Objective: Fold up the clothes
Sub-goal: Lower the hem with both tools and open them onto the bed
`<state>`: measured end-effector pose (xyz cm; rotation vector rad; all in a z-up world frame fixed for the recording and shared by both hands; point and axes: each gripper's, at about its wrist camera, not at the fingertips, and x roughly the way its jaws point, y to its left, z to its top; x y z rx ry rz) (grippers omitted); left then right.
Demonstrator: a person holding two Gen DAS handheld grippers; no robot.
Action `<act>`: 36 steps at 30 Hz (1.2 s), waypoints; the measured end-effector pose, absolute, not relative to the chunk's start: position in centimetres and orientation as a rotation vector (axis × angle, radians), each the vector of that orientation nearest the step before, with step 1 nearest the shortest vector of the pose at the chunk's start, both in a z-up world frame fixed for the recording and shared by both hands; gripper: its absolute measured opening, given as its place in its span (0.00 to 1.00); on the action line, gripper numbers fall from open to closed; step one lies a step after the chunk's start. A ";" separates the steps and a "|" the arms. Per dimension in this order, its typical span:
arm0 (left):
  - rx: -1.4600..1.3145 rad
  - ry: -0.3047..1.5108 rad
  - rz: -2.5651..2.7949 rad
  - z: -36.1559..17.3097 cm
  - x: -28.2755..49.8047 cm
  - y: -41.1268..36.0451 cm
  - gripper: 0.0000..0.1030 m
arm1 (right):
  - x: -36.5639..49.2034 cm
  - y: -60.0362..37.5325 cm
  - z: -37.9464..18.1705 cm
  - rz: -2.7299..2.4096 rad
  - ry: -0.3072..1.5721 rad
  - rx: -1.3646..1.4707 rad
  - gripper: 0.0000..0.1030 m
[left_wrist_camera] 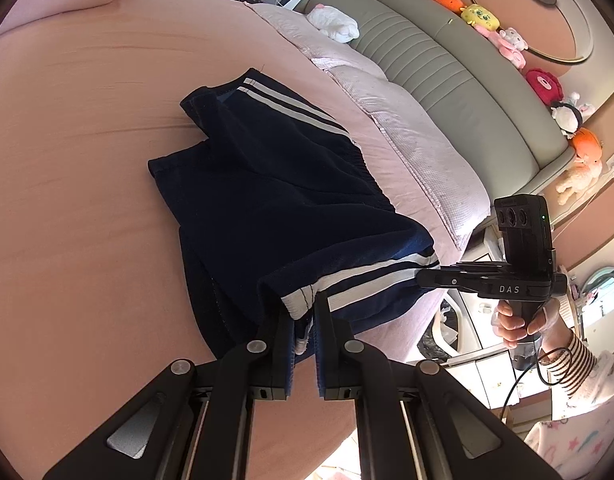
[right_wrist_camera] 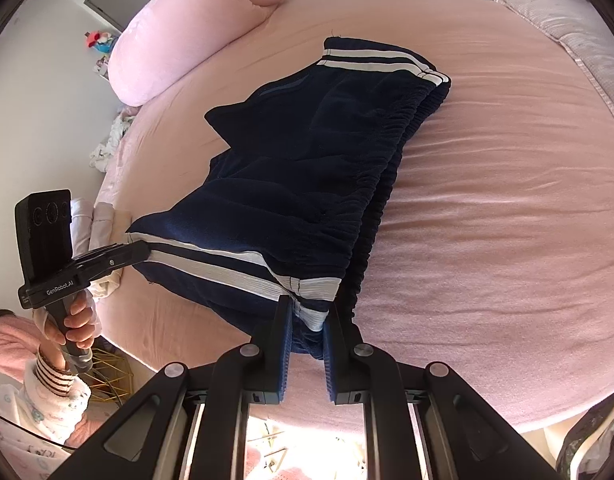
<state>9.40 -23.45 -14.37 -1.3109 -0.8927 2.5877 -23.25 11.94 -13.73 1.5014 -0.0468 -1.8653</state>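
Note:
Navy shorts (left_wrist_camera: 267, 200) with white side stripes lie on the pink bed sheet (left_wrist_camera: 87, 160). Their near striped side is raised off the sheet between my two grippers. My left gripper (left_wrist_camera: 303, 316) is shut on the hem end of that stripe. It also shows at the left of the right wrist view as the left gripper (right_wrist_camera: 141, 252). My right gripper (right_wrist_camera: 309, 316) is shut on the same stripe of the shorts (right_wrist_camera: 307, 152) next to the gathered waistband (right_wrist_camera: 387, 184). From the left wrist view the right gripper (left_wrist_camera: 423, 278) appears side-on, pinching the stripe.
A pink pillow (right_wrist_camera: 179, 40) lies at the far left of the bed. A pale quilt (left_wrist_camera: 407, 132) runs along the grey-green headboard (left_wrist_camera: 447, 80), which carries plush toys (left_wrist_camera: 483, 20). The bed's edge is just under my grippers. A person's hand (right_wrist_camera: 75, 324) holds the left gripper's handle.

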 end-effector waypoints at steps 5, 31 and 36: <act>-1.342 -0.946 2.553 -16.2 10.2 -23.1 0.06 | -22.5 11.5 -14.9 -1.856 0.015 1.537 0.13; -1.456 -1.027 2.467 -16.9 12.3 -24.0 0.07 | -21.2 10.0 -15.7 -1.860 0.293 1.562 0.22; -1.457 -1.132 2.419 -16.8 12.5 -25.7 0.13 | -21.5 10.7 -14.8 -1.858 0.273 1.560 0.36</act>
